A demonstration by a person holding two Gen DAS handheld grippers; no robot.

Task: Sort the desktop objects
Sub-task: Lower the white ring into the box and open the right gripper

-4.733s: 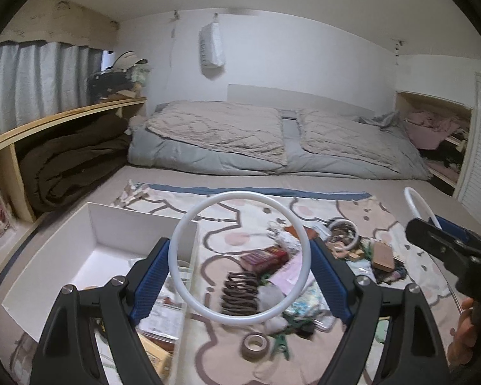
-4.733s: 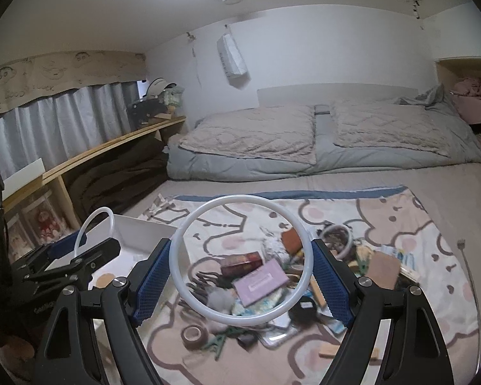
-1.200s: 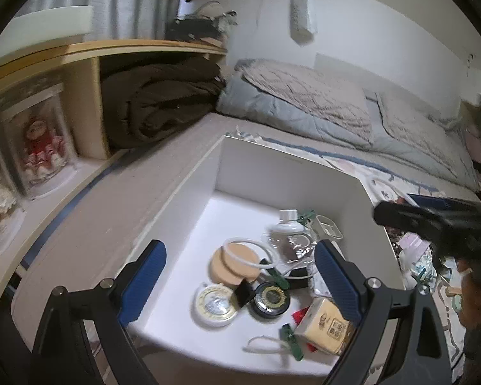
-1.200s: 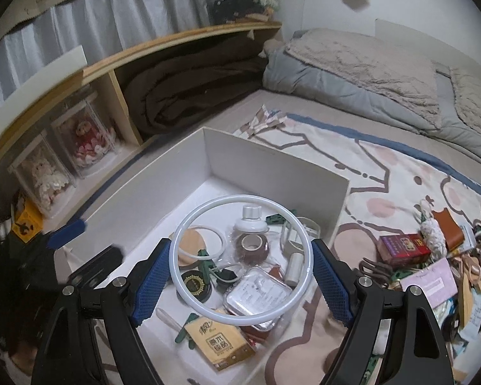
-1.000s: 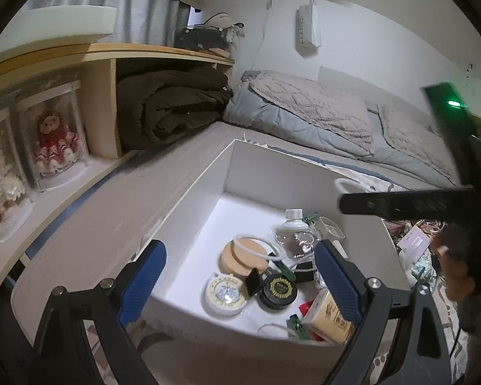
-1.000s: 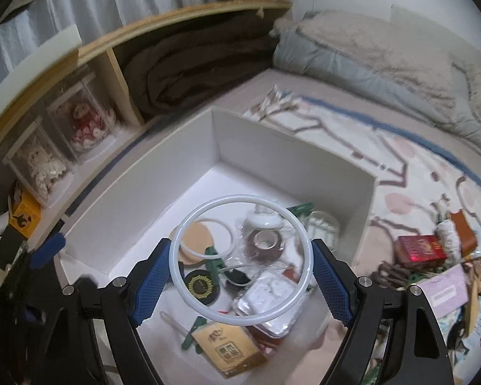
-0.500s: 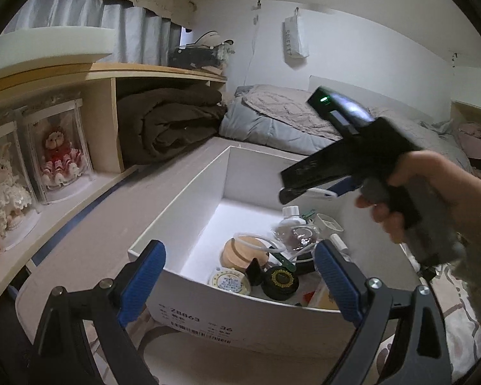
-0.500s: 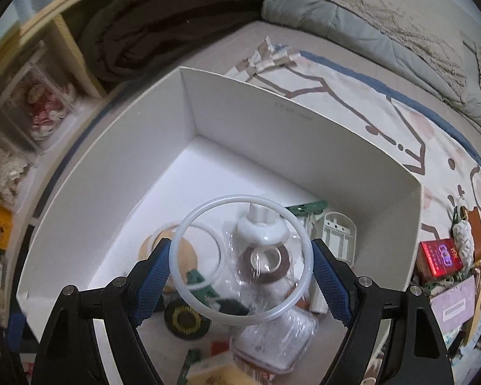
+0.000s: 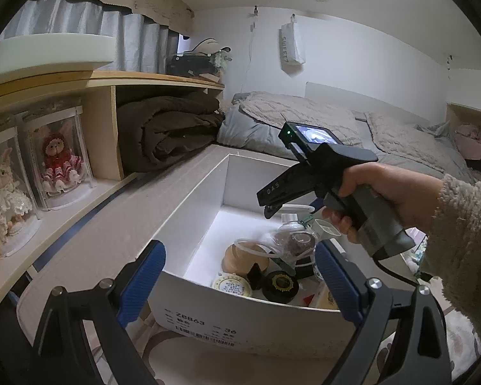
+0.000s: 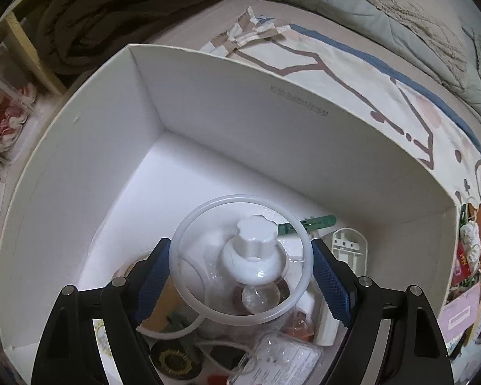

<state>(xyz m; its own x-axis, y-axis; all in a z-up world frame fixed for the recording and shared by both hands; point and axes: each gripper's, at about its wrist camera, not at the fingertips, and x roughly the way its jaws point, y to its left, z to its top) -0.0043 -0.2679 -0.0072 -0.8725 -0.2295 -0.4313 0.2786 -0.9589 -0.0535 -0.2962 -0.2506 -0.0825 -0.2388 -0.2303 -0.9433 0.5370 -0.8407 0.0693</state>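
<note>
My right gripper is shut on a white plastic ring, its blue pads pressing the ring's two sides. It points steeply down into the white cardboard box, just above a clear bottle with a white cap. In the left wrist view a hand holds the right gripper low over the box. My left gripper is open and holds nothing, in front of the box's near wall. The box also holds a second white ring, a green clip, a black round tin and powder puffs.
A wooden shelf on the left carries dolls in clear cases and a folded brown blanket. Behind the box is a bed with grey bedding. Right of the box, several loose items lie on a patterned mat.
My right gripper has come down and forward with the ring, from above the box to inside it, close over the bottle. The left gripper has stayed almost still.
</note>
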